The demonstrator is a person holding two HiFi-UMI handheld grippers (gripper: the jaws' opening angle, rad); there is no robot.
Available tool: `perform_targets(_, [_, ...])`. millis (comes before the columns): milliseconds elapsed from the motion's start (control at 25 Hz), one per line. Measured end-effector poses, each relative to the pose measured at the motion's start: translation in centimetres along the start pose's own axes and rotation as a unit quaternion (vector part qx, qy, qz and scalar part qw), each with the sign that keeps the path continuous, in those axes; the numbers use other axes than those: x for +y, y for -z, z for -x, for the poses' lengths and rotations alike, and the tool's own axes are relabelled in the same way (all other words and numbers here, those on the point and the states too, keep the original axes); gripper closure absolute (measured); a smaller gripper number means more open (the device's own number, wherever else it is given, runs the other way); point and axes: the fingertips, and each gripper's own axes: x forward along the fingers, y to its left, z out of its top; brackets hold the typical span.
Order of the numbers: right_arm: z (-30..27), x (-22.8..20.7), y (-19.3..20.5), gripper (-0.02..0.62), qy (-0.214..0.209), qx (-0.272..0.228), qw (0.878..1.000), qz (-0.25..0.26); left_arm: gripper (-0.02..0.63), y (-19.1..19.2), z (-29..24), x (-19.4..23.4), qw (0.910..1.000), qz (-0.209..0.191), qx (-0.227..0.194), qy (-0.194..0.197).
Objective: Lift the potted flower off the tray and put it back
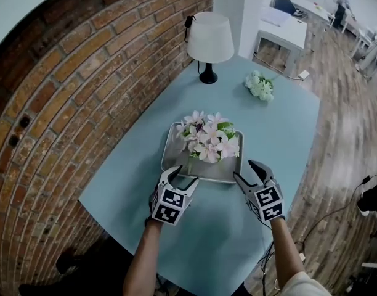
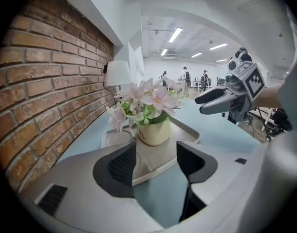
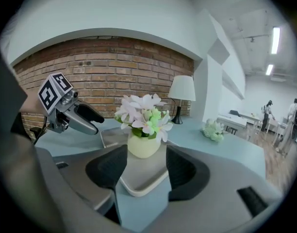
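Note:
The potted flower [image 1: 208, 142], pink and white blooms in a cream pot [image 2: 153, 131], stands upright on the grey tray [image 1: 214, 172] in the middle of the pale blue table. My left gripper [image 1: 185, 174] hovers at the tray's near left corner, open, with nothing between its jaws. My right gripper [image 1: 244, 169] hovers at the near right corner, also open and empty. Both point toward the pot and stand apart from it. In the left gripper view the tray's corner [image 2: 153, 166] shows between the jaws; in the right gripper view the pot [image 3: 143, 145] sits beyond the jaws.
A white-shaded lamp [image 1: 209, 39] and a loose bunch of white flowers [image 1: 260, 85] stand at the table's far end. A brick wall [image 1: 65, 103] runs along the left. The table's right edge drops to a wooden floor [image 1: 348, 140]. People stand far off.

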Motion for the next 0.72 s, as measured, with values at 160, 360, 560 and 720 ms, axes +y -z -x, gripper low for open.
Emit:
perform_targets(160, [4.2,1.1,-1.4,0.319,0.015,-0.004,1.0,0.007,0.348,-0.8,4.2,-1.1,0.9996,0.009,-0.026,0.006])
perform_targets(360, [9.2,3.4,-3.3,0.319,0.017,-0.01,1.0,0.005,0.358,-1.6,9.1,-2.4,0.9983,0.014,-0.057,0.001])
perform_targets(560, [13.4,5.5,-4.5,0.321,0.029,-0.021,0.999,-0.005,0.429,-2.6,13.8,-3.1,0.9961,0.012,-0.086,-0.012])
perform_targets(720, [16.5,7.7,-5.4,0.328,0.04,-0.04,0.998,-0.023,0.434,-3.7,17.7,-2.9,0.9922,0.018,-0.119,-0.033])
